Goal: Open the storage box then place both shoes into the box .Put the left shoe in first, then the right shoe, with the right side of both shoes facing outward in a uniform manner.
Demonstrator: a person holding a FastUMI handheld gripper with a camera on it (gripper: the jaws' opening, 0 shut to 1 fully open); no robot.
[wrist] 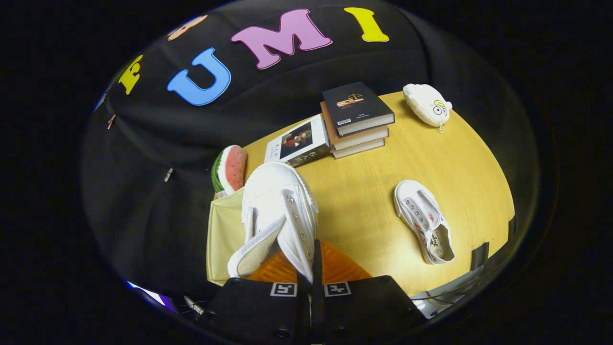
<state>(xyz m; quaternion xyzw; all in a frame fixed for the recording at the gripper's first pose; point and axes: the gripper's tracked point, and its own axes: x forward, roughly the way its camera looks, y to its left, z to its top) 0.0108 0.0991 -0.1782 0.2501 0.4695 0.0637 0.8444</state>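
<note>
Pinching one white shoe (280, 211), the closed hand-held gripper (313, 261) carries it above the table (373, 201).

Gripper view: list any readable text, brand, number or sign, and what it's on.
Nothing can be read for certain.
Stack's top book: gold cover print, too small to read.
Flat book: characters along the cover edge, too blurred to read.
Shoe on the table: insole print and a red tongue mark, unreadable.
Gripper: square black-and-white markers, coded patterns with no words. Its fingers are shut on the held shoe, which shows no text.
</note>
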